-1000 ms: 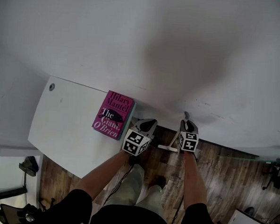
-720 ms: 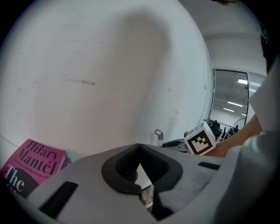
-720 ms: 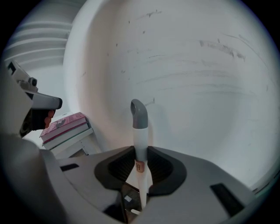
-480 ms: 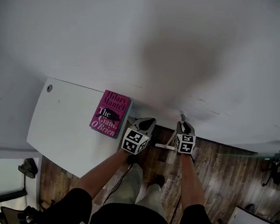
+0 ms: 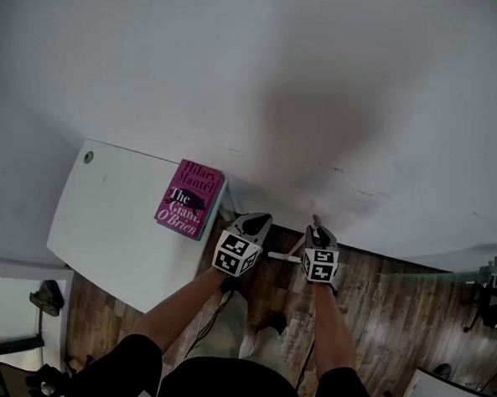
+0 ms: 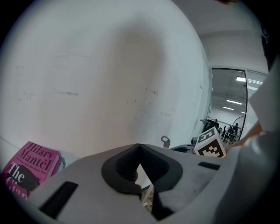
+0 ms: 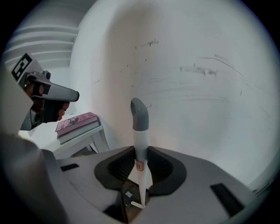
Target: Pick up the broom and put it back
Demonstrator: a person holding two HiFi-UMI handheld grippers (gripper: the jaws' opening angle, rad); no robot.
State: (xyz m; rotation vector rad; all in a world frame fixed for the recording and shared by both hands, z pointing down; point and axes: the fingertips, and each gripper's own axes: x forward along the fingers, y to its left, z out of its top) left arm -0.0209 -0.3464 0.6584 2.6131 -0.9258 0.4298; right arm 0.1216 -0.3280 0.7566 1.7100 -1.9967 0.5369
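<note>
The broom's white handle [image 7: 140,144] with a grey tip [image 7: 140,114] stands upright between the jaws of my right gripper [image 7: 140,168], which is shut on it close to the white wall. In the head view the right gripper [image 5: 317,236] holds the handle's grey tip [image 5: 317,221] just in front of the wall's foot, and a white part of the broom [image 5: 285,256] shows lower down between the two grippers. My left gripper [image 5: 256,225] hangs beside it on the left. Its jaws [image 6: 139,146] meet at the tips with nothing held. The broom's head is hidden.
A pink book [image 5: 188,200] lies on the right end of a white table [image 5: 104,227], just left of the left gripper. The white wall [image 5: 255,93] fills the space ahead. Wooden floor [image 5: 385,302] lies below, with the person's legs under the grippers.
Both grippers, with the broom in the right one, have shifted a little left and toward the wall. The jaws keep the same stance.
</note>
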